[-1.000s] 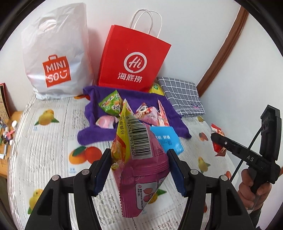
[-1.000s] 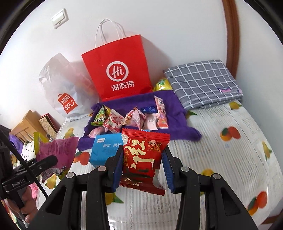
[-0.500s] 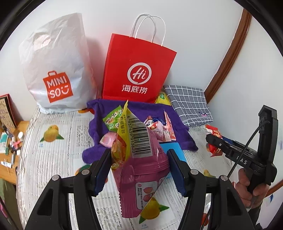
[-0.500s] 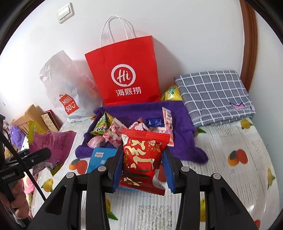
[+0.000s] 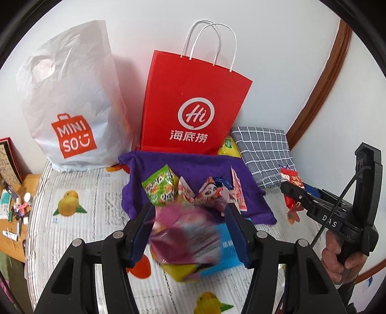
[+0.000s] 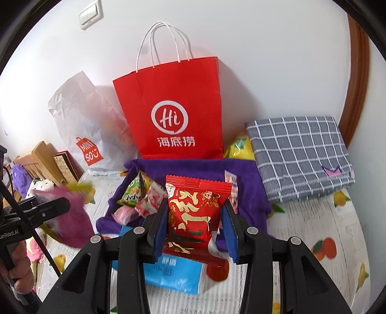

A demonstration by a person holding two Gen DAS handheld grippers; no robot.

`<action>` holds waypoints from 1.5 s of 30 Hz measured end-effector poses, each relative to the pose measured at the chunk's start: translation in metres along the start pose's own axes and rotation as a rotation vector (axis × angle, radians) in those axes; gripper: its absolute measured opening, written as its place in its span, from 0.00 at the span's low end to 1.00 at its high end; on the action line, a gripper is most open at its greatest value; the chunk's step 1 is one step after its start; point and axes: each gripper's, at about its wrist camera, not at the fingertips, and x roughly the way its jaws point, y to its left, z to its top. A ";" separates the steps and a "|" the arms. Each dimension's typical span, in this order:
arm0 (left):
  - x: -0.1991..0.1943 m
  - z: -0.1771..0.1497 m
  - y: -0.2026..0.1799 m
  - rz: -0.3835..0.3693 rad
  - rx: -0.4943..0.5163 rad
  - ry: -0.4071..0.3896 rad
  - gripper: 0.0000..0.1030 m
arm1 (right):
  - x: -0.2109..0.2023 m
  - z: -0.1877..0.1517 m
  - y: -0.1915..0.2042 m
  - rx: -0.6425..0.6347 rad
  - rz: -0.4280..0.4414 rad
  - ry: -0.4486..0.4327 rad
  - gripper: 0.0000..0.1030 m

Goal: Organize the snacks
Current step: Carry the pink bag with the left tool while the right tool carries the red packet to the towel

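Jaws closing on the left gripper (image 5: 190,227) around a blurred pink snack bag (image 5: 183,241); right gripper (image 6: 196,227) clamps a red snack packet (image 6: 195,212).

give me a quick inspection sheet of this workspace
surface: fruit-print bed cover, mostly covered at the centre
job's things: loose snacks on purple cloth; blue packet on the cover; red paper bag and white plastic bag upright against the wall
clutter: folded grey checked fabric; yellow packet behind the cloth; small items on wooden stand
grippers: left tongs closing, blurred pink packet between them; right tongs clamped on red packet
cables: black cable along the right tool, clear of the snacks
surroundings: white wall, wooden trim, wall switch
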 end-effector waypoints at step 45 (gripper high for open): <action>0.080 -0.083 0.075 0.143 -0.105 0.142 0.65 | 0.050 -0.022 -0.017 0.027 -0.010 0.099 0.40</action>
